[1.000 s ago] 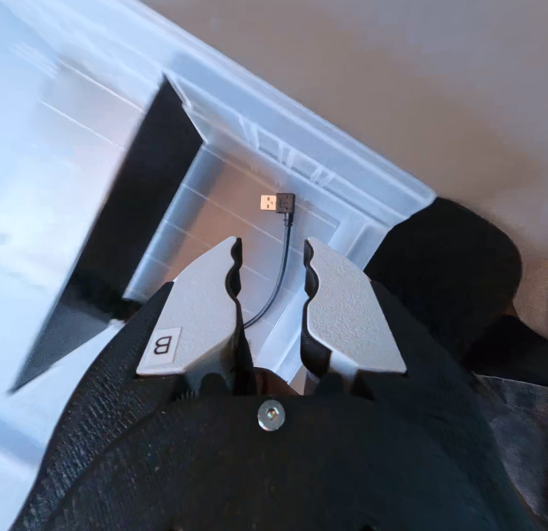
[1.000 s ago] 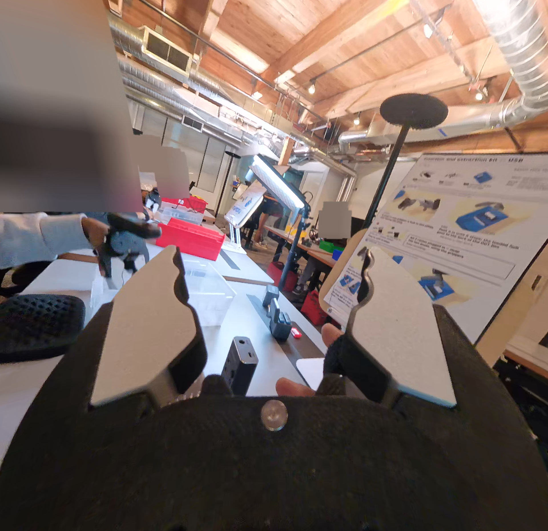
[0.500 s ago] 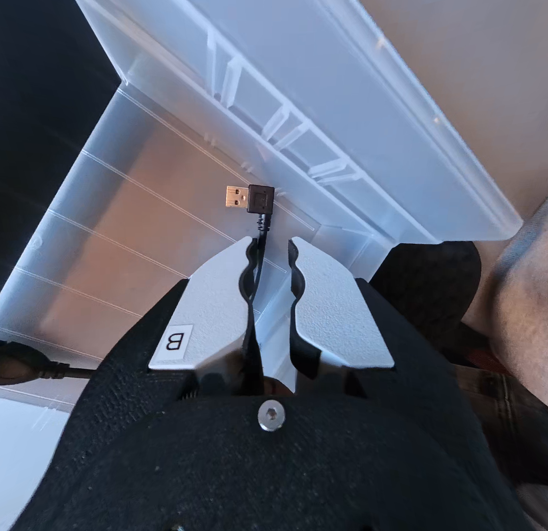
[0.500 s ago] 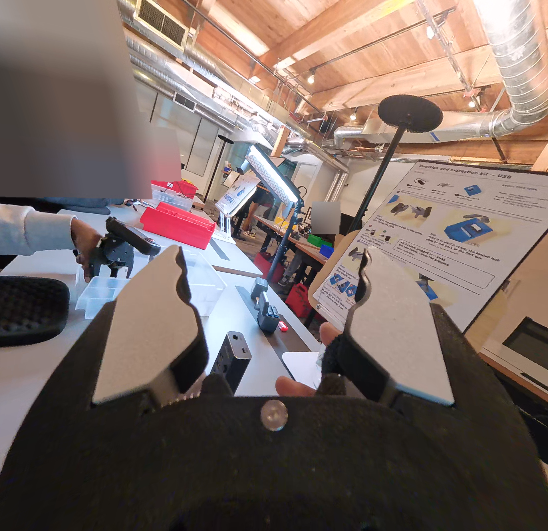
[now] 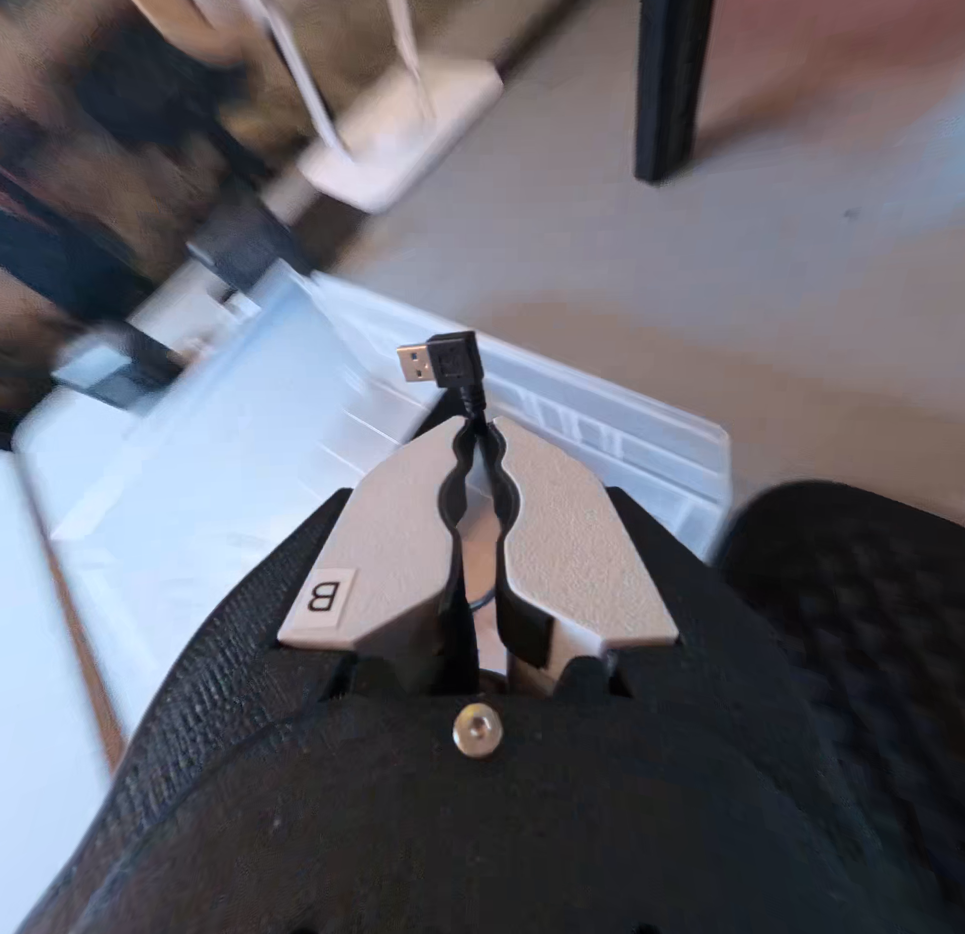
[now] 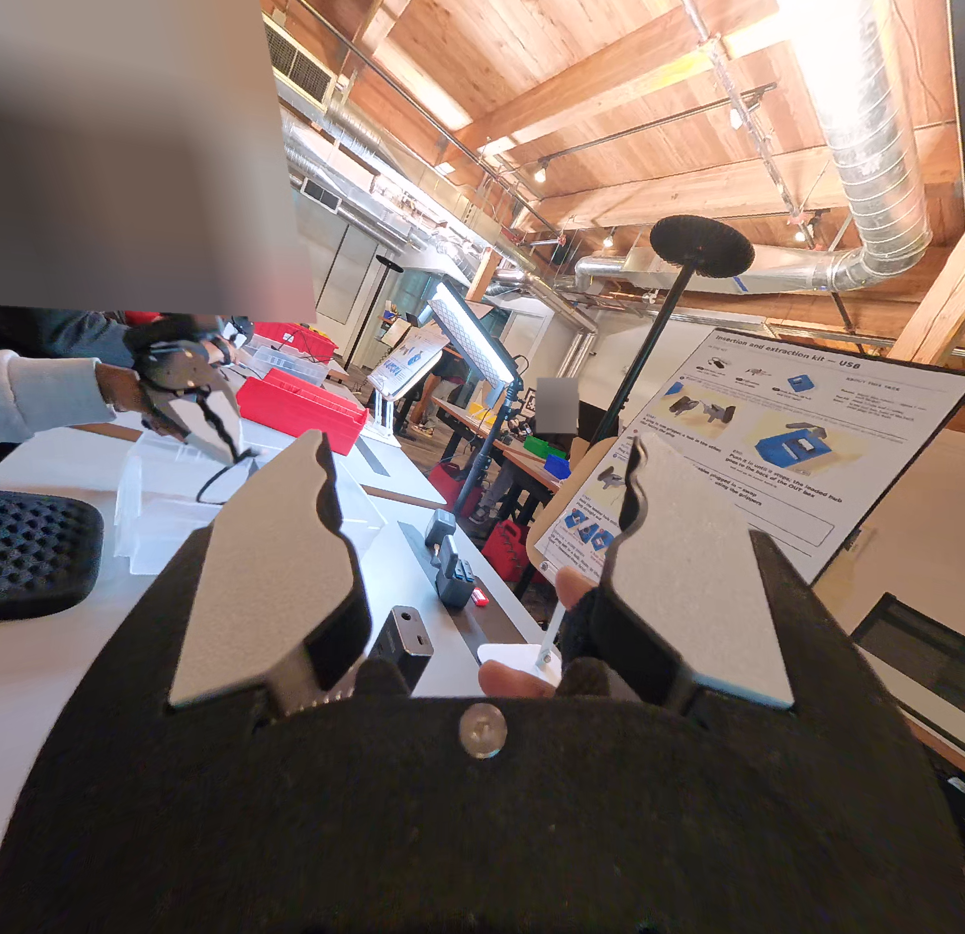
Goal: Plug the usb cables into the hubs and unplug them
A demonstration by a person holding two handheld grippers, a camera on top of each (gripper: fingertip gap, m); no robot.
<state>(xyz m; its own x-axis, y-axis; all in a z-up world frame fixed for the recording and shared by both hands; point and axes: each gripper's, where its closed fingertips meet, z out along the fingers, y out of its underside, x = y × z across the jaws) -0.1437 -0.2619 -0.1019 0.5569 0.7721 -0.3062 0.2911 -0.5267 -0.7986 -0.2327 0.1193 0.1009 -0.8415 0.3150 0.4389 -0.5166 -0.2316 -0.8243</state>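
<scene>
The left gripper (image 5: 478, 428) was clamped on a black USB cable (image 5: 472, 402) just below its right-angle plug (image 5: 441, 366), the metal tongue pointing left and clear of the fingers, probably so it could be steered into a port. Behind it lay a clear plastic bin (image 5: 616, 439) on the white table (image 5: 31, 648), the rest of that view smeared by motion. The slack of the cable trailed down toward the bin, seen from the right wrist view, where the same gripper (image 6: 230, 455) appeared farther off, held in a person's hand (image 6: 125, 387).

The right gripper (image 6: 478, 486) stood wide apart and held nothing, tilted up toward the ceiling rather than at the work, apparently waiting its turn. Just past its fingers (image 6: 282, 559) a dark hub (image 6: 404, 642) rested on the table, one small port facing the camera. Beyond that, a second dark block with blue ports (image 6: 451, 569) sat on a dark strip beside a small red piece (image 6: 479, 597). No cable was plugged into either, as far as could be seen. A printed instruction board (image 6: 757, 455) leaned at right; red bins (image 6: 297, 413) lined the table farther back.
</scene>
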